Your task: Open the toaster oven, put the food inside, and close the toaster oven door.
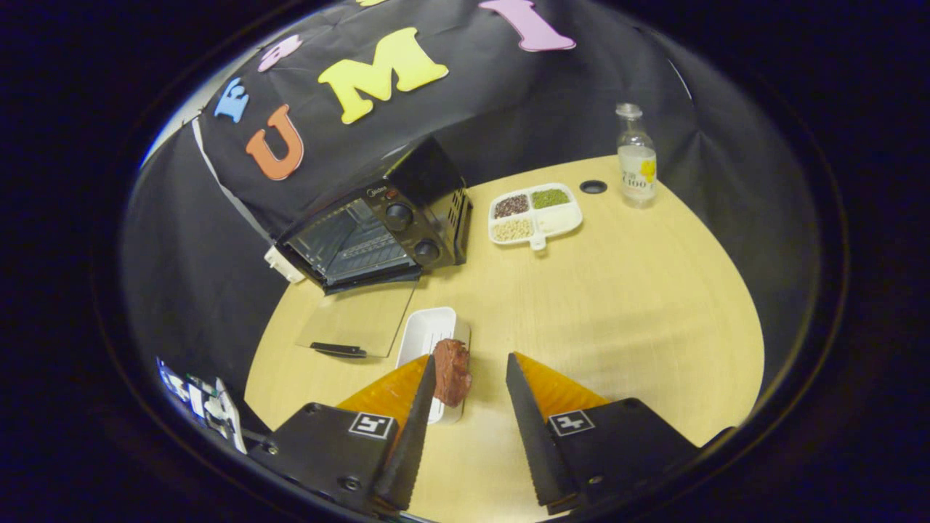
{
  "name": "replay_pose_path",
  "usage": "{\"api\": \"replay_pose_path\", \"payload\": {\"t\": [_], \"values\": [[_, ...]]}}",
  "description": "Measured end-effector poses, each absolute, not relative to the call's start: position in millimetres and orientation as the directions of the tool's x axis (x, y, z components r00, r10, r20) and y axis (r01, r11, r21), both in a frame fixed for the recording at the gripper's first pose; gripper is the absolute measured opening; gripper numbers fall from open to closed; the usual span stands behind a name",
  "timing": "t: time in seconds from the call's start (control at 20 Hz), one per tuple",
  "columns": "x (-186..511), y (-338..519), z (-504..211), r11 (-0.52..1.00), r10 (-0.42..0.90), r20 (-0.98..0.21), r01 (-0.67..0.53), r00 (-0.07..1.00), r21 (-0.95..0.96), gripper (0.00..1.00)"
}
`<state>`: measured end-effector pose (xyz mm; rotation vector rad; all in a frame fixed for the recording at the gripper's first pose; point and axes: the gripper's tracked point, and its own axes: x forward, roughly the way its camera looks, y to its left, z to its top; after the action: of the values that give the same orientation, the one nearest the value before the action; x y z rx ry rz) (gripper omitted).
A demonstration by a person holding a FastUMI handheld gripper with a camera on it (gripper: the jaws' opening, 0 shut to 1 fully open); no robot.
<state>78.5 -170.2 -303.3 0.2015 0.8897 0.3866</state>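
The black toaster oven [378, 229] stands at the table's far left with its glass door [360, 319] folded down flat onto the table, dark handle [338, 350] nearest me. A white rectangular dish [426, 333] lies just in front of the door. A reddish-brown piece of meat [452, 370] rests on the dish's right side, between my fingers and close against the left one. My gripper [471, 357] is open, hovering above the dish; the right finger stands well apart from the meat. The near end of the dish is hidden behind the left finger.
A white divided plate [558, 218] of beans and grains sits right of the oven. Beyond it stand a clear bottle [636, 161] and a round cable hole [593, 187]. Bare light wooden tabletop [625, 305] spreads to the right. The black booth wall rises behind.
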Motion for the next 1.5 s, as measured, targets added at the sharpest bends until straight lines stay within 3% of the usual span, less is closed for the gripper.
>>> {"api": "replay_pose_path", "payload": {"t": [0.15,0.3,0.35,0.45,0.5,0.95,1.5], "values": [[79,-164,-320,0.892,0.451,-0.739,-0.271,0.501,0.361,0.56],[69,-150,-325,0.851,0.524,-0.725,-0.295,0.447,0.434,0.54],[70,-151,-325,0.853,0.522,-0.722,-0.276,0.453,0.443,0.38],[65,-146,-325,0.846,0.532,-0.72,-0.246,0.447,0.473,0.18],[61,-145,-322,0.845,0.535,-0.717,-0.264,0.447,0.465,0.16],[31,-138,-270,0.886,0.462,-0.692,-0.326,0.555,0.33,0.14],[15,-71,-237,0.901,0.408,-0.675,-0.391,0.614,0.188,0.12]]}}
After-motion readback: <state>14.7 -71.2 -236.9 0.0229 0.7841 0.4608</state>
